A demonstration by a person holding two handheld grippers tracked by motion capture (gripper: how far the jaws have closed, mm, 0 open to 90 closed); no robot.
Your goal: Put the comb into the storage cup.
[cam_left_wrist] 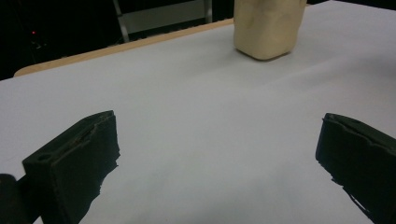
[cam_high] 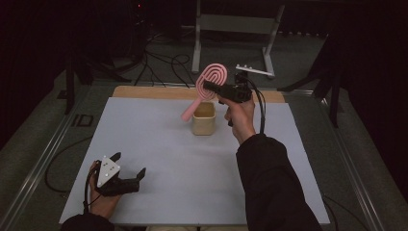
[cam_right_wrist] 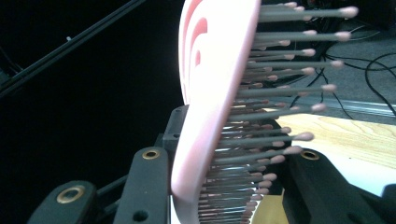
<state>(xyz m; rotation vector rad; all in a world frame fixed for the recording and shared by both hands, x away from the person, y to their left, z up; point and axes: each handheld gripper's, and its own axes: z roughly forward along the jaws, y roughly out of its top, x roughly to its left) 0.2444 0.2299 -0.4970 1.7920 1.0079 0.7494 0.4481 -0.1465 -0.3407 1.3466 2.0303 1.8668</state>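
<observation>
Clamping on the head of a pink hairbrush, the jaws of the right gripper are pressing one against its smooth back and one into its bristles, as the right gripper view is showing close up, where the hairbrush is standing edge-on between them with grey, pink-tipped bristles pointing right. In the high view the brush is hanging in the air over the far middle of the table, tilted, its handle slanting down to the left of a beige cup and ending just by the cup's rim. The cup is standing upright on the white tabletop. The left gripper is resting at the near left corner, its jaws standing wide apart with nothing between them; its own view is looking across bare table toward the cup.
</observation>
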